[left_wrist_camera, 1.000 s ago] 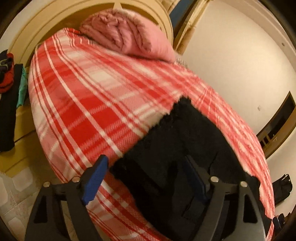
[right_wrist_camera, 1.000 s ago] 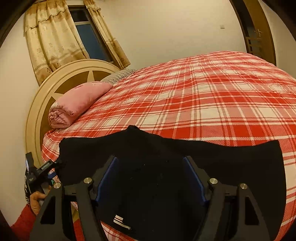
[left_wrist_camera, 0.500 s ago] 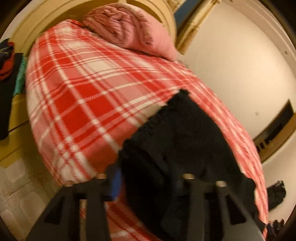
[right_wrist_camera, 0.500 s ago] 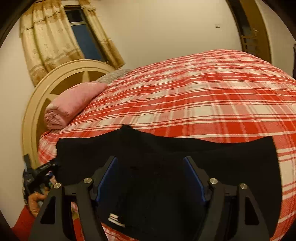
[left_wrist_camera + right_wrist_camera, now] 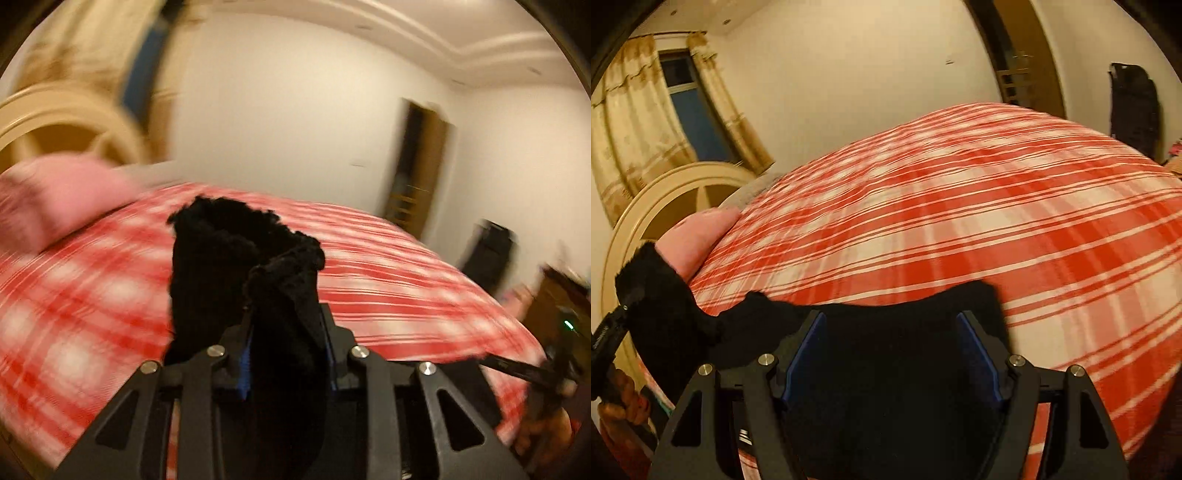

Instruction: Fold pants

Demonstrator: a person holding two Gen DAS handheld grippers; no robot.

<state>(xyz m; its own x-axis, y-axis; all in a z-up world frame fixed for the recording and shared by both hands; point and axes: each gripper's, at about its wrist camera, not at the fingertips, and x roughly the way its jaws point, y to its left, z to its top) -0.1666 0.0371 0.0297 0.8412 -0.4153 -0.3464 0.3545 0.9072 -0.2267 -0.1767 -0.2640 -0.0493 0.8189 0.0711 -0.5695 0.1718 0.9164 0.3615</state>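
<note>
No writing can be read anywhere; the only marking is a small white tag at the near edge of the pants in the right wrist view, too small to make out.

The left gripper is clamping a bunched fold of the black pants between its blue pads; its jaws have just been closing on the cloth and are standing narrow. The fuzzy fabric is rising above the fingers, lifted off the plaid bed. The right gripper is standing wide, its pads apart, with the flat part of the pants lying between and under them; whether they are pressing the cloth cannot be told.

The left wrist view, heavily blurred, is showing the pink pillow at the headboard, a dark doorway, and at the right edge the other gripper with a green light and a hand below it. The right wrist view is sharper: it is showing the window with yellow curtains, a black garment hanging on the far wall, and at the left edge the raised end of the pants held by the left gripper, with a hand beneath. The rest of the pants is lying on the near edge of the bed.
</note>
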